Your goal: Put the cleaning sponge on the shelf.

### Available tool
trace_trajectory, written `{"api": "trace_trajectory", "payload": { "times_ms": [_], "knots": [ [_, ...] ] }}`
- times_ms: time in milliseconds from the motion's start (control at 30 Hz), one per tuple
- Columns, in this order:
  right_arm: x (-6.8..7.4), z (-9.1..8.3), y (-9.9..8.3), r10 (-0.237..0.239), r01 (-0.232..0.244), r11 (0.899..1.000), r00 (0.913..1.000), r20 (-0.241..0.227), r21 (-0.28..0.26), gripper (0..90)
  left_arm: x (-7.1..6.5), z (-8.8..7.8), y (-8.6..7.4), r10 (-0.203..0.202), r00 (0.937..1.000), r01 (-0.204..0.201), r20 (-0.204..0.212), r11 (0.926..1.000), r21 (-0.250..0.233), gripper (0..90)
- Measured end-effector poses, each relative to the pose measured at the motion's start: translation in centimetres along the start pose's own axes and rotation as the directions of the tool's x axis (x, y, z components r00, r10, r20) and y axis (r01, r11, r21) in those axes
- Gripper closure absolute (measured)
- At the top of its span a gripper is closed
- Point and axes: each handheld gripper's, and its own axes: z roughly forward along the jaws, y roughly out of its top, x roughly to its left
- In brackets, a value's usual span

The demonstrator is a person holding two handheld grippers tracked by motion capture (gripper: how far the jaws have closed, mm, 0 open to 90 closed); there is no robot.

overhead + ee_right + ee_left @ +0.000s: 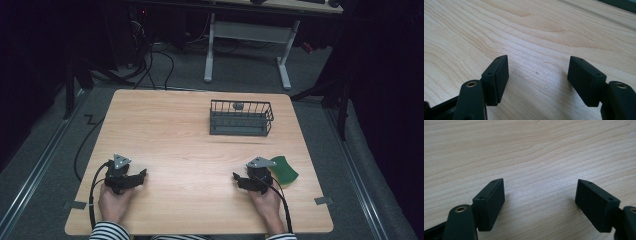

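The light wooden table [190,145] was a pale honey tan with wavy brown grain lines running all over it. Both handheld grippers, left gripper [142,174] and right gripper [237,177], were matte black, each with a grey three-cornered plate on top. The dark grey wire basket [241,118] had a small grey lump sitting in it. The flat leaf-shaped pad [283,171] was deep green. The person's sleeves [109,232] were black-and-white striped. The carpet floor [45,150] was dull grey.

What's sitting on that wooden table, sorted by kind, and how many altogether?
Hand-held grippers: 2, left gripper and right gripper, both open
Wire basket: 1
Small grey object in the basket: 1
Green pad: 1
Total: 5
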Motion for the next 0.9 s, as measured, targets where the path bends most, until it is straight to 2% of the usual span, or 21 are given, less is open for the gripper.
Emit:
{"api": "trace_trajectory", "payload": {
  "times_ms": [467,700,800,900],
  "knots": [
    [-0.03,0.0,0.01,0.005,-0.005,1.0,1.0,-0.001,0.001,33.5,-0.03,0.02,0.03,-0.003,1.0,0.003,0.0,1.0,0.002,23.3],
    [0.19,0.01,0.23,0.026,-0.026,1.0,0.9996,0.013,0.017,34.6,-0.08,-0.05,-0.01,-0.015,0.9998,0.015,-0.012,0.9999,-0.003,26.0],
    [0.25,-0.01,0.33,0.025,-0.026,0.999,0.9996,0.013,0.025,35.0,-0.06,-0.05,0.01,-0.027,0.9996,0.027,-0.009,0.9996,-0.005,25.8],
    [0.23,-0.02,0.29,0.021,-0.021,1.0,0.9997,0.012,0.023,35.2,-0.04,-0.1,-0.02,-0.063,0.9979,0.064,0.015,0.9978,-0.018,25.2]
  ]
}}
